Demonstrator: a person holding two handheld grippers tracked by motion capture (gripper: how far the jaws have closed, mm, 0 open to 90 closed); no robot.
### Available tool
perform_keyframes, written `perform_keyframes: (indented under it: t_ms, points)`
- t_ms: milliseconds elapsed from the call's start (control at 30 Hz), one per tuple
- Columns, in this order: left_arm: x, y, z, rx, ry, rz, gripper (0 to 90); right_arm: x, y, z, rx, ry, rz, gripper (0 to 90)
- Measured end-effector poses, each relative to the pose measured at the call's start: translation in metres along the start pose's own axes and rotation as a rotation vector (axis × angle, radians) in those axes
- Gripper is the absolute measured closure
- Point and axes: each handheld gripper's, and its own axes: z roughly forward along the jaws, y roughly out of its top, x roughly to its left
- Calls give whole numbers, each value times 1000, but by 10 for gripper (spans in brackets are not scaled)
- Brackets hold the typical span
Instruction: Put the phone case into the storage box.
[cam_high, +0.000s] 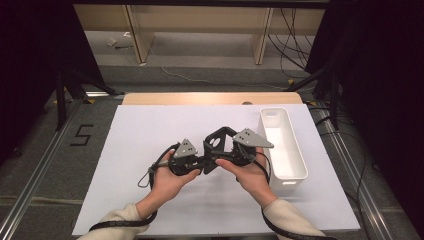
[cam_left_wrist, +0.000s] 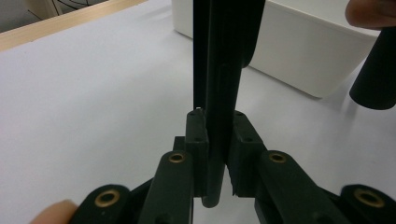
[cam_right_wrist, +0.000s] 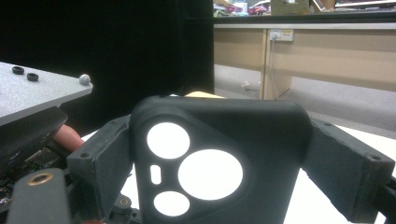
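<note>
A black phone case (cam_high: 218, 140) with round camera cut-outs is held above the white mat between both grippers. My left gripper (cam_high: 205, 163) comes from the left and is shut on the case's thin edge (cam_left_wrist: 224, 70); in the left gripper view the pads (cam_left_wrist: 196, 135) clamp it from both sides. My right gripper (cam_high: 225, 148) comes from the right and spans the case's width. In the right gripper view the case's (cam_right_wrist: 219, 135) back faces the camera, with a pad (cam_right_wrist: 100, 156) against each side.
A white oblong bin (cam_high: 296, 167) stands to the right on the white mat (cam_high: 145, 135), also close behind the case as the bin (cam_left_wrist: 303, 56) in the left gripper view. The wooden table edge (cam_high: 210, 98) runs along the far side. Cables trail back from both grippers.
</note>
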Motion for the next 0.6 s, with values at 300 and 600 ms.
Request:
perform_keyframes:
  t_ms: [300, 600]
  points:
    - [1, 1, -5, -30, 7, 24, 720, 0, 3, -2, -7, -1, 17, 148]
    - [1, -1, -19, -113, -39, 59, 309, -3, 5, -5, -17, -14, 18, 148]
